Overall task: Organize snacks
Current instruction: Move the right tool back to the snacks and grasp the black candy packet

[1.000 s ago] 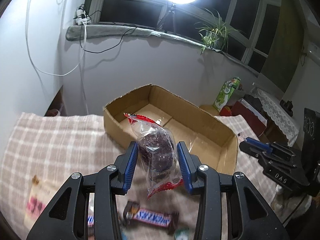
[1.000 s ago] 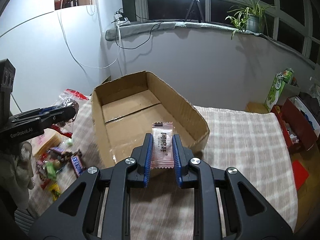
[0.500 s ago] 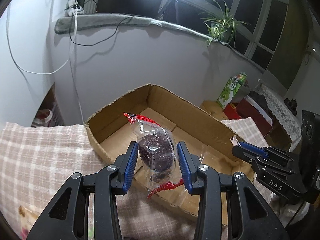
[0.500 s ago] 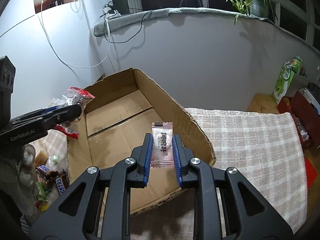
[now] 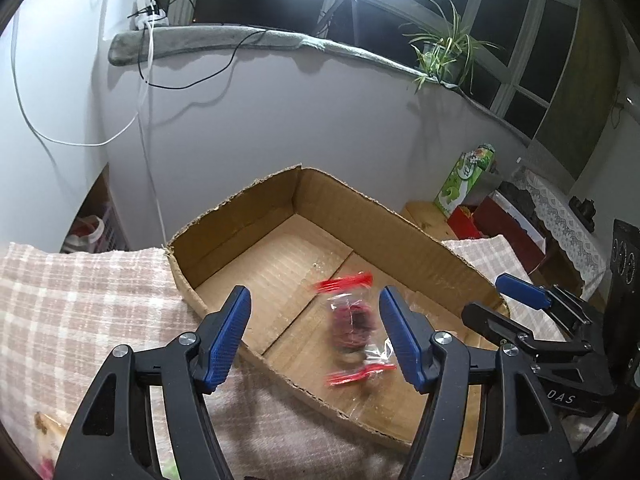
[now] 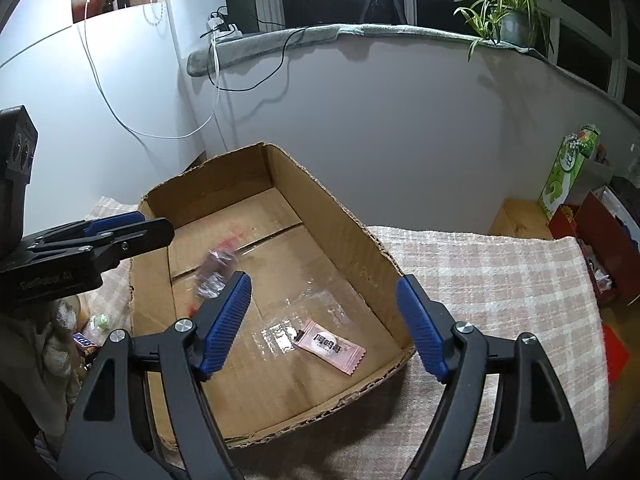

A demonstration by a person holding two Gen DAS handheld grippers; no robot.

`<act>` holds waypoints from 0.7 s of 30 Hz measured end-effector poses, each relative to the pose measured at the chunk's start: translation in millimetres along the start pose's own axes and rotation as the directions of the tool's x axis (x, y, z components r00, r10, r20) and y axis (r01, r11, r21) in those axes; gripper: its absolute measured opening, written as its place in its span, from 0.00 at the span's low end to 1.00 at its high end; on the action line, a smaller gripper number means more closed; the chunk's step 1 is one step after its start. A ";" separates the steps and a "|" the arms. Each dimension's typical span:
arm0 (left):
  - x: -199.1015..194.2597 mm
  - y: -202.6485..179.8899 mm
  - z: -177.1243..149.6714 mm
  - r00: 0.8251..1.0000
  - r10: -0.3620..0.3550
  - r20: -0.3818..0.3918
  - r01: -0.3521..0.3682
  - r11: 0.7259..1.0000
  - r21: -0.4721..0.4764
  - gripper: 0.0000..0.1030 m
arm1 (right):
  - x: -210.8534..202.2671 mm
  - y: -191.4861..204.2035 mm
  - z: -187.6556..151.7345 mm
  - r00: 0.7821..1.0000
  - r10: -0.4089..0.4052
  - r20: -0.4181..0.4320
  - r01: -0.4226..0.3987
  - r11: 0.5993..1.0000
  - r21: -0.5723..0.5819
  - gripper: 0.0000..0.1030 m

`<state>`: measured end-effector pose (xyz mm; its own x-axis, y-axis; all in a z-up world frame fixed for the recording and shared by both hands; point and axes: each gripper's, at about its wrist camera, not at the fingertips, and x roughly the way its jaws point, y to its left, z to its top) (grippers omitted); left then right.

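A cardboard box (image 5: 384, 216) (image 6: 352, 236) sits on the checked cloth. My left gripper (image 5: 314, 340) is open above the box's near edge. A clear packet with red ends and a dark snack (image 5: 352, 328) is blurred below its jaws, inside the box; it also shows blurred in the right wrist view (image 6: 216, 272). My right gripper (image 6: 324, 324) is open over the box. A pink sachet (image 6: 330, 346) lies flat on the box floor beneath it. The left gripper shows in the right wrist view (image 6: 152, 228), the right gripper in the left wrist view (image 5: 492, 300).
Loose snacks, among them a Snickers bar (image 6: 84, 342), lie on the cloth left of the box. A green carton (image 6: 568, 168) and red boxes (image 6: 600, 240) stand beyond the table at right. A wall (image 6: 400, 120) rises behind the box.
Both grippers opened over the box. The clear red-ended packet dropped from the left gripper and the pink sachet dropped from the right one onto the box floor.
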<state>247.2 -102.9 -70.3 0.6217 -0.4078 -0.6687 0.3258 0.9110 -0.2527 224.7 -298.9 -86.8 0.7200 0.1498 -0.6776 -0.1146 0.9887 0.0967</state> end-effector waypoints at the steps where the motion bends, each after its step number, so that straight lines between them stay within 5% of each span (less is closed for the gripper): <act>1: -1.6 0.1 0.4 1.000 -0.001 0.003 0.001 1.000 -0.001 0.65 | -1.1 0.2 0.1 1.000 0.000 0.000 0.000 1.000 0.001 0.76; 21: -92.3 0.0 -24.2 0.995 0.015 0.103 -0.013 1.000 -0.019 0.64 | -76.9 35.8 -22.4 0.998 0.034 0.050 -0.032 0.999 -0.042 0.76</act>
<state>172.6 -63.8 -25.6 0.6963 -0.3984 -0.5970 0.3045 0.9172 -0.2569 149.9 -275.3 -47.5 0.7490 0.1837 -0.6366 -0.1664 0.9822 0.0876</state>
